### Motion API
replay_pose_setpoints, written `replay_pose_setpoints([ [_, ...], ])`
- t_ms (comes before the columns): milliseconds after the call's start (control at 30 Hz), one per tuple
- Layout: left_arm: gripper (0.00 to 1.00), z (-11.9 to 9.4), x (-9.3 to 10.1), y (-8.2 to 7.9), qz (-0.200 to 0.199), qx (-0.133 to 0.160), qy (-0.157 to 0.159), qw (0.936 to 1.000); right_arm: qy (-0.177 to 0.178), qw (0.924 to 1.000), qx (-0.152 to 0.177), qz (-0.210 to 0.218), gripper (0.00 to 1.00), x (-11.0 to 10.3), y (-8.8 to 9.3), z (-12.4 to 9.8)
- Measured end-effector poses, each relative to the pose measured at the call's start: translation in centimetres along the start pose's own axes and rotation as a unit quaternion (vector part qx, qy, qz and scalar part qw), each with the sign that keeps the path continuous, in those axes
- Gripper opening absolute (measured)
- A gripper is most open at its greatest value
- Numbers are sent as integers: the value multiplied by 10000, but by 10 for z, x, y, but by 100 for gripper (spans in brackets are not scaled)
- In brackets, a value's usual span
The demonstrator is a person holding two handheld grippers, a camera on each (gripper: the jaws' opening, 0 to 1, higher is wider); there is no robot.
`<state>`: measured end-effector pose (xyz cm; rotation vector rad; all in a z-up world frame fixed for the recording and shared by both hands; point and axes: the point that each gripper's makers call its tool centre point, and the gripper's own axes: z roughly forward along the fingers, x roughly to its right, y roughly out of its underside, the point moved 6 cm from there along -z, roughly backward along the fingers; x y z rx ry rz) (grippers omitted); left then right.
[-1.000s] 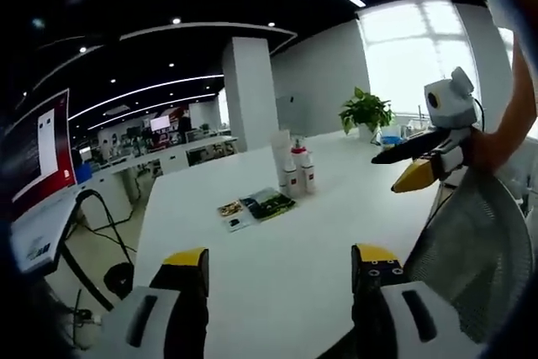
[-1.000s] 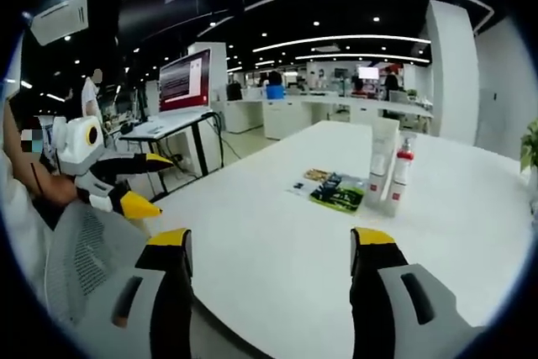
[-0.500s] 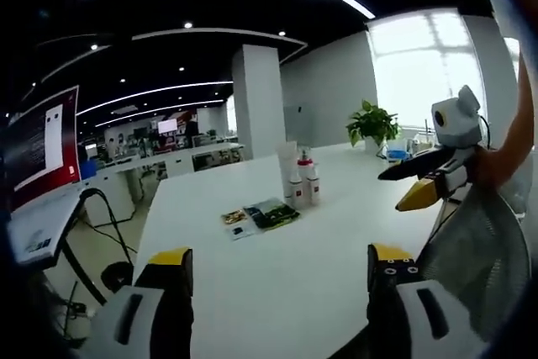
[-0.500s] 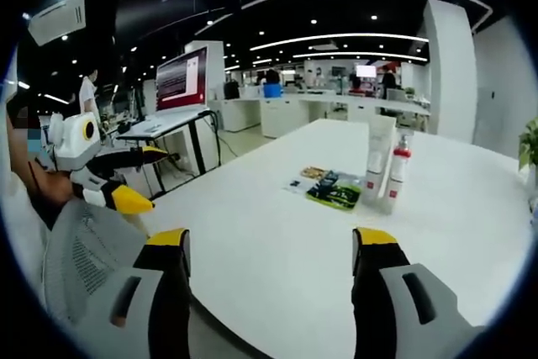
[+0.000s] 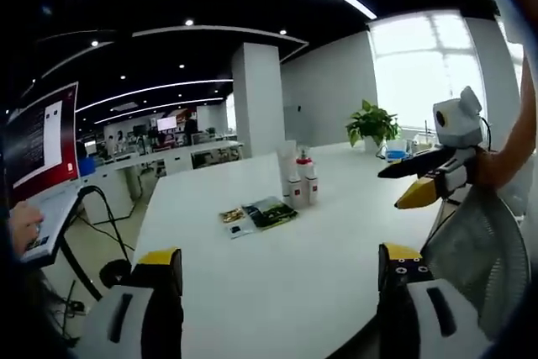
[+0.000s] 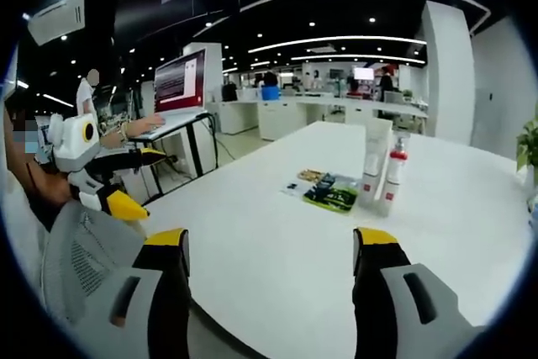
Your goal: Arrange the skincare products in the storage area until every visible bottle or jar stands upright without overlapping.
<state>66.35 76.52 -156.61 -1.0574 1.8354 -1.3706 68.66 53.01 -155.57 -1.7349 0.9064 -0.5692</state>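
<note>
Several white skincare bottles (image 5: 298, 179) with red labels and a red-capped one stand upright in a tight cluster far across the white table (image 5: 336, 250); the same bottles (image 6: 382, 174) appear in the right gripper view. My left gripper (image 5: 282, 279) is open, well short of them, with nothing between its yellow-tipped jaws. My right gripper (image 6: 271, 262) is open too, also far from the bottles. The right gripper (image 5: 424, 176) enters the left gripper view from the right, and the left gripper (image 6: 113, 178) shows at the left of the right gripper view.
A brochure (image 5: 256, 214) lies flat on the table beside the bottles, also seen as the brochure (image 6: 324, 191). A mesh chair back (image 5: 475, 250) stands at the near table edge. A potted plant (image 5: 371, 121) sits at the far end. A person's hand (image 6: 139, 128) rests at a side desk.
Both cameras drew back slightly; the left gripper's jaws sit lower and wider in view. A person's hand has appeared at the side desk with the monitor.
</note>
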Motion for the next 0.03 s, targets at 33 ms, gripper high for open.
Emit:
replay_pose_setpoints([
  [33,100,0,0,0,26,-5,-16,10000,13,10000,9,-2,75,0,0,0],
])
